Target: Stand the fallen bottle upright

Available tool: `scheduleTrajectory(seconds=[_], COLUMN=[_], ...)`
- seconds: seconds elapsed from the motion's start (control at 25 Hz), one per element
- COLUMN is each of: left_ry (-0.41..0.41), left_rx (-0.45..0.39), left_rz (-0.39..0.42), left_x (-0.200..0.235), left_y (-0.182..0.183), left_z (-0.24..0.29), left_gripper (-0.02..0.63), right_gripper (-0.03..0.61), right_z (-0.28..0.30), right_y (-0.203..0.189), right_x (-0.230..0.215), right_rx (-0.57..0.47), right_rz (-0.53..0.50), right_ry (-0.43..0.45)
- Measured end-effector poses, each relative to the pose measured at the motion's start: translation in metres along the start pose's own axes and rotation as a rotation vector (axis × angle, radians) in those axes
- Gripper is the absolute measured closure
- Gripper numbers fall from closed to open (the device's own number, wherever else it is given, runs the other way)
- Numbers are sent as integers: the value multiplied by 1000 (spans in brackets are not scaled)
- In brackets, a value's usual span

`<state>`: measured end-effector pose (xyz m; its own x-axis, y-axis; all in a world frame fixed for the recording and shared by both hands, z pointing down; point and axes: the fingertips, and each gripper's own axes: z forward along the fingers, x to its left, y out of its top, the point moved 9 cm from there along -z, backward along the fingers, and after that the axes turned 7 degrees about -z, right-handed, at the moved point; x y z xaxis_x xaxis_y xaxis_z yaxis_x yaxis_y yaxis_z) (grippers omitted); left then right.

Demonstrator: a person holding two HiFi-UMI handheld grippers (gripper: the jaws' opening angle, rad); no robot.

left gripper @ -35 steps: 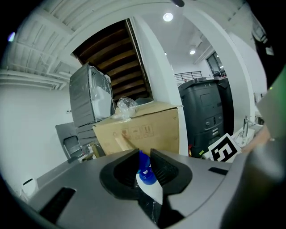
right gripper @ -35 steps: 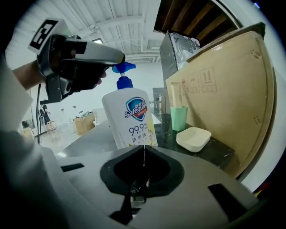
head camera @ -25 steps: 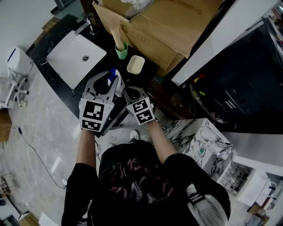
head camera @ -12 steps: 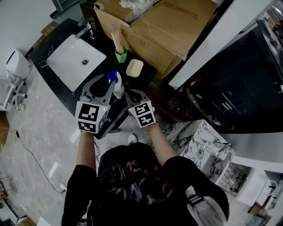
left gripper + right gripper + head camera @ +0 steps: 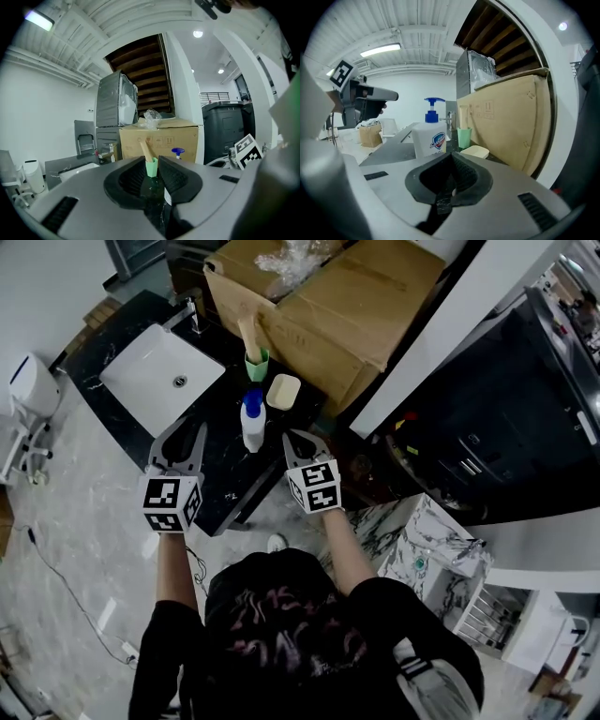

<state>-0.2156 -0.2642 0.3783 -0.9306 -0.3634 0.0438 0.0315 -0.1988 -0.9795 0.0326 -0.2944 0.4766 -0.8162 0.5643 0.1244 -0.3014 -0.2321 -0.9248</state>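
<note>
- Evidently the main step is done: the bottle (image 5: 251,421) stands upright on the dark surface (image 5: 214,486), blue pump top uppermost, with nothing touching it
- Position: it stands between the two grippers, just in front of the cream dish (image 5: 284,391) and the green cup (image 5: 257,359), with the sink (image 5: 159,371) off to its left and the cardboard box (image 5: 328,306) behind
- Left gripper (image 5: 181,439): fingers a narrow gap apart and empty; they have just been closing, with nothing between them. The green cup seen through the gap in the left gripper view is far beyond them
- Right gripper (image 5: 298,440): fingers drawn together at the tips, holding nothing; the bottle shows ahead of them in the right gripper view, clear of contact
- Remaining: in my judgement nothing beyond taking both grippers away; the bottle looks steady, with no lean visible
- Change from a second ago: both grippers were then crowded together at the near edge of the surface, with the blue top showing between the left fingers. Now the left gripper has moved out to the left, the right has drawn back to the right, and the bottle is left standing free
</note>
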Motion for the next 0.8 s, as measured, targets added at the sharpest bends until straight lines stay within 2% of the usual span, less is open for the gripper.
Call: scheduleTrajectory(seconds=[0.44,0.6,0.8], left_ry=[50,53,51], left_rx=[-18,-11,-15], left_rz=[-92,-85,-92], left_x=[20,24,32], left_y=[-15,-23,-25], left_z=[-39,-49,-61], left_gripper=[576,594,597], right_gripper=[571,571,571], right_z=[-38,-47,-58], right_y=[34,40,50], right_x=[6,12,20], right_rx=[-93,-141,-147], right_rz=[16,45,33], right_ry=[-92,-92,-133])
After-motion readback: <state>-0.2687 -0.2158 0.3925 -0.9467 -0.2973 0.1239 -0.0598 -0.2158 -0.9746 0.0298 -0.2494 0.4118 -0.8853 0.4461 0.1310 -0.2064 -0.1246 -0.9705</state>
